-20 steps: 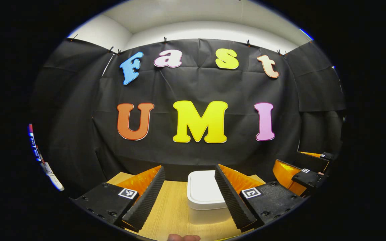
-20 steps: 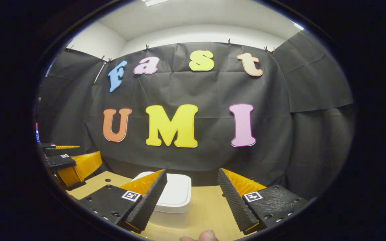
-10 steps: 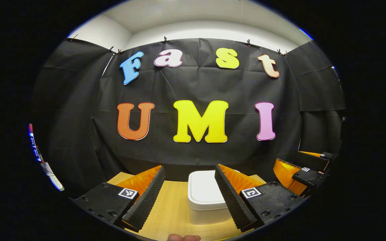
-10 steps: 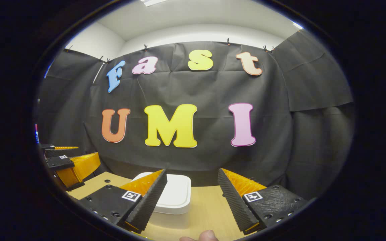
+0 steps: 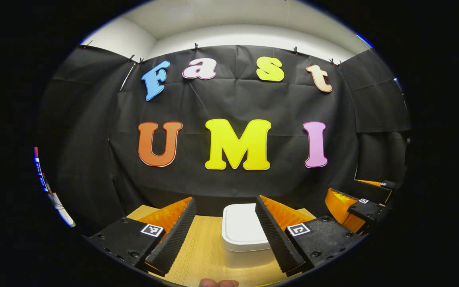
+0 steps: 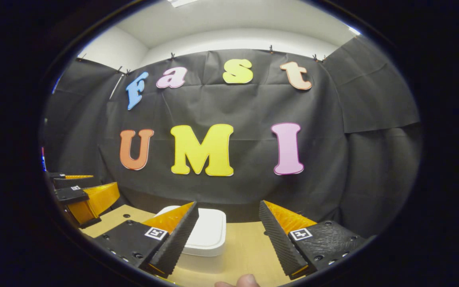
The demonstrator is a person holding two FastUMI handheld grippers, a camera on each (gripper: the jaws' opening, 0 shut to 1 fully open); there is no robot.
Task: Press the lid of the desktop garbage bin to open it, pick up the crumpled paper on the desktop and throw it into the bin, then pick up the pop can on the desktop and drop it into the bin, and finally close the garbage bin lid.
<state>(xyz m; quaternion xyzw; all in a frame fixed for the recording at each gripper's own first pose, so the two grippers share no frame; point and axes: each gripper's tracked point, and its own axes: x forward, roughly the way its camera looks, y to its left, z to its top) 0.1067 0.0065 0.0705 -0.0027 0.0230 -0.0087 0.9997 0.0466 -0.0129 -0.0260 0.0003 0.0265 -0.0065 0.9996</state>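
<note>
Over desk (image 5: 205, 255), both grippers level, jaws apart.

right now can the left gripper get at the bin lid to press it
Probably yes. The left gripper is open and the lid sits shut just ahead between its fingers, with bare table before it. The right gripper is off to the side.

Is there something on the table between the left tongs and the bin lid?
Nothing visible. In the left gripper view, bare table lies between the open left tongs and the shut lid of the bin.
</note>
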